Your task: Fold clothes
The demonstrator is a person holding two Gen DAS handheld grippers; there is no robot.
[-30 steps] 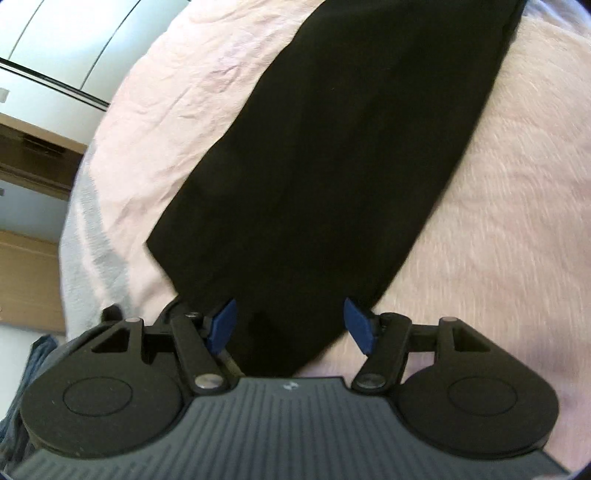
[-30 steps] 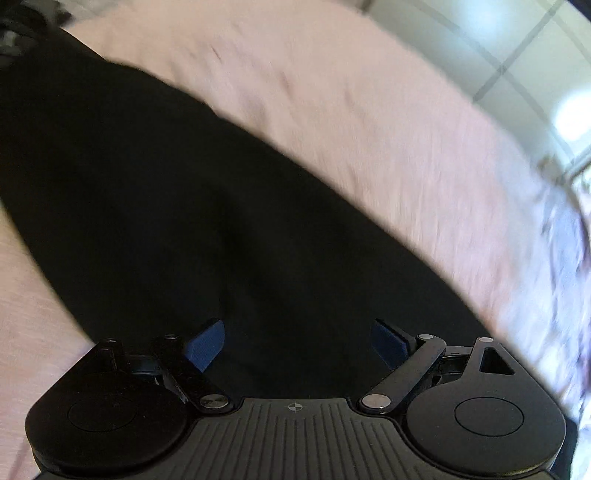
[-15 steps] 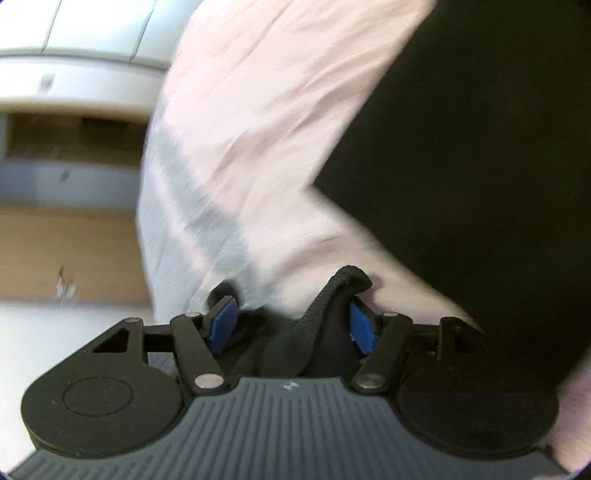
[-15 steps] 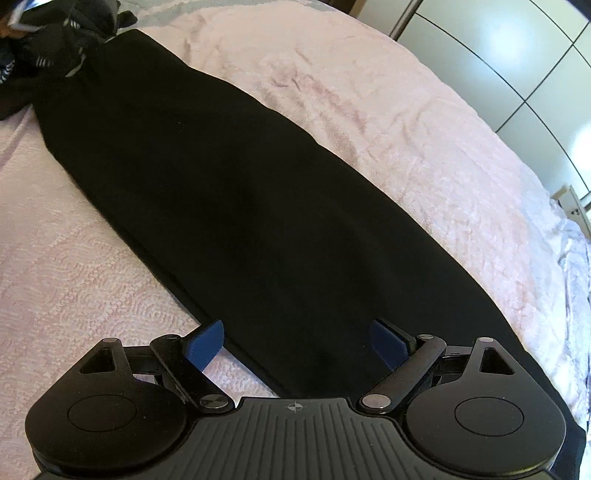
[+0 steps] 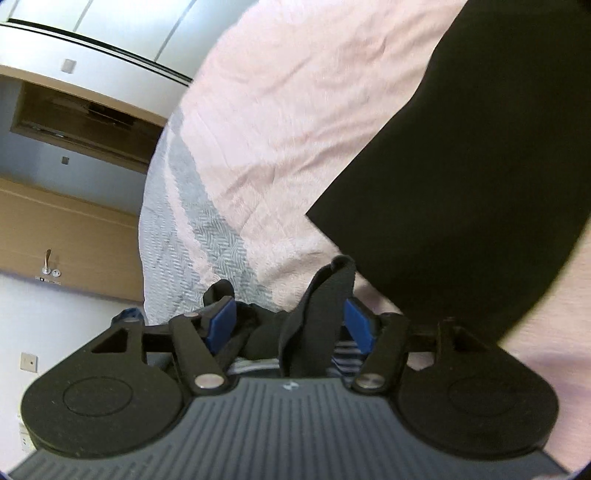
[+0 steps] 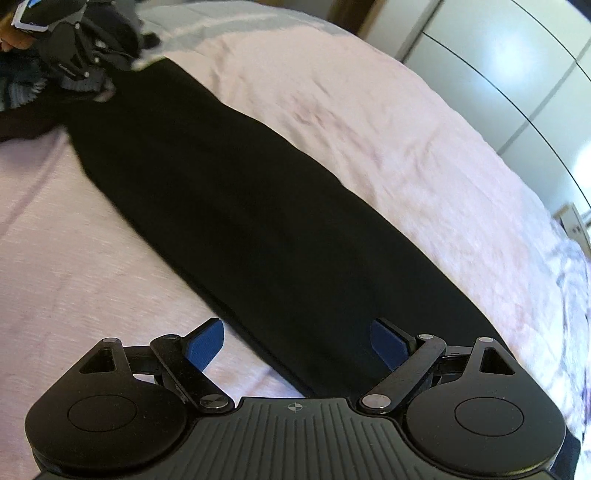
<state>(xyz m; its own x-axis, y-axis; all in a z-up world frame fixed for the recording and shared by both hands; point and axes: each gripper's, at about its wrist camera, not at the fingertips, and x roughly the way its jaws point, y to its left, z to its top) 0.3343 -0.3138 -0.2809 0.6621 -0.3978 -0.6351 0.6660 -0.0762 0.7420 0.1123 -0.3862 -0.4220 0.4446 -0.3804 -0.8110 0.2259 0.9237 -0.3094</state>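
A pink bedspread (image 6: 388,122) is spread across a bed and fills most of both views; everything else is placed against it. On the left wrist view its edge is bordered by a grey-and-white woven blanket (image 5: 177,236), beyond which a wooden panel (image 5: 70,229) and white cabinet doors (image 5: 110,26) are seen. White wardrobe doors (image 6: 517,74) are seen past the bedspread's far side in the right wrist view.

A long black garment (image 6: 258,221) is laid flat on the bedspread in a narrow folded strip, running diagonally from the near edge to the far corner. In the left wrist view the same garment (image 5: 461,166) is seen to the right, with one square corner lying on the pink cloth.

The right gripper (image 6: 295,341) is held over the near end of the strip. Its blue pads are set wide apart, and nothing is gripped between them; the garment's edge is seen below the gap.

The left gripper (image 5: 288,323) is held at the far end, near the blanket border. Its pads are partly apart, and bunched dark fabric (image 5: 317,314) is seen standing up between them, touching the right pad. Whether it is firmly clamped cannot be told. A striped cloth (image 5: 343,354) is glimpsed under the jaws.
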